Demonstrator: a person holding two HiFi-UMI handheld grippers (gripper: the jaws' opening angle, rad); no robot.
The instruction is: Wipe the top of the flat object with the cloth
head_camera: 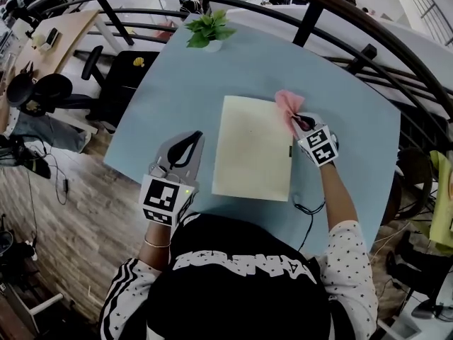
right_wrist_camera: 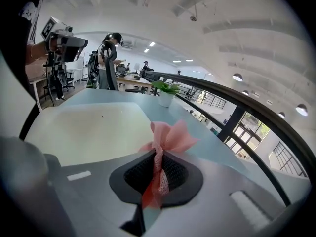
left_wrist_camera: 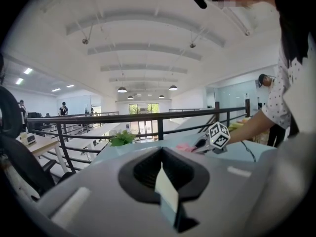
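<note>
A cream flat board lies in the middle of the light blue table. My right gripper is shut on a pink cloth, which hangs at the board's far right corner. In the right gripper view the cloth is pinched between the jaws and fans out past them, with the board to its left. My left gripper hovers over the bare table just left of the board, shut and holding nothing. The left gripper view shows the cloth far off beside the right gripper's marker cube.
A small potted plant stands at the table's far edge. A black railing curves behind the table. A black cable lies on the table by my right forearm. A black office chair stands on the floor at the left.
</note>
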